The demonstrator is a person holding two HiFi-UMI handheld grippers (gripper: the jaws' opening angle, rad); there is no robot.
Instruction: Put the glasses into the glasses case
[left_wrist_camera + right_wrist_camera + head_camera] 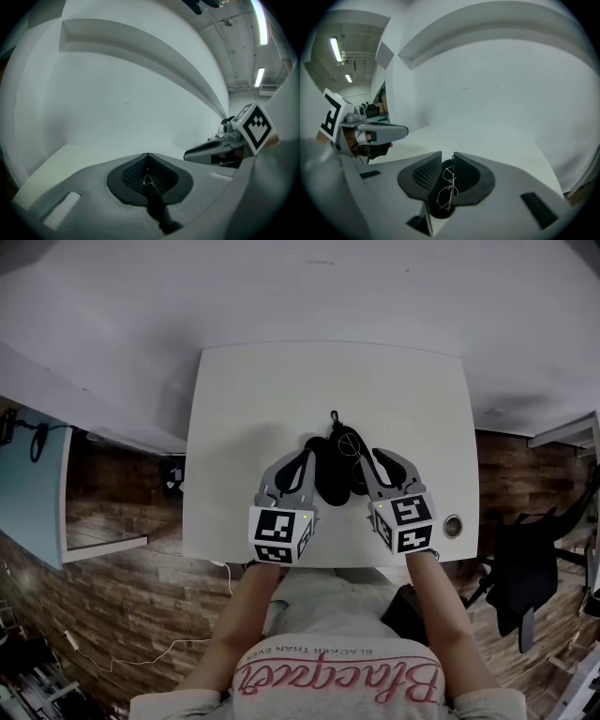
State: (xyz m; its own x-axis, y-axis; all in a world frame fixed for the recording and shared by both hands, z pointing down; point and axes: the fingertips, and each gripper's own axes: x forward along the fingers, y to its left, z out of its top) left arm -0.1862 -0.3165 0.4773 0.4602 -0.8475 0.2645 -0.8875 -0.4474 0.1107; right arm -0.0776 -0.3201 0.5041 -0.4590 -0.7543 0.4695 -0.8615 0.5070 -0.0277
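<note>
The black glasses case (pixel 330 479) lies near the front of the white table (pixel 244 399), between my two grippers. The left gripper (pixel 309 458) is at the case's left edge. In the left gripper view that gripper (pixel 147 155) is shut, with a dark strip of the case (pixel 157 211) between its jaws. My right gripper (pixel 373 454) is at the case's right side. In the right gripper view it (pixel 447 153) is shut on thin wire-framed glasses (pixel 447 185), which hang over the dark case (pixel 440 212). From the head view the glasses (pixel 350 448) show only faintly.
A round hole (pixel 453 526) sits in the table's front right corner. A black chair (pixel 525 568) stands on the wooden floor to the right. A pale blue cabinet (pixel 33 484) stands to the left. A white wall is behind the table.
</note>
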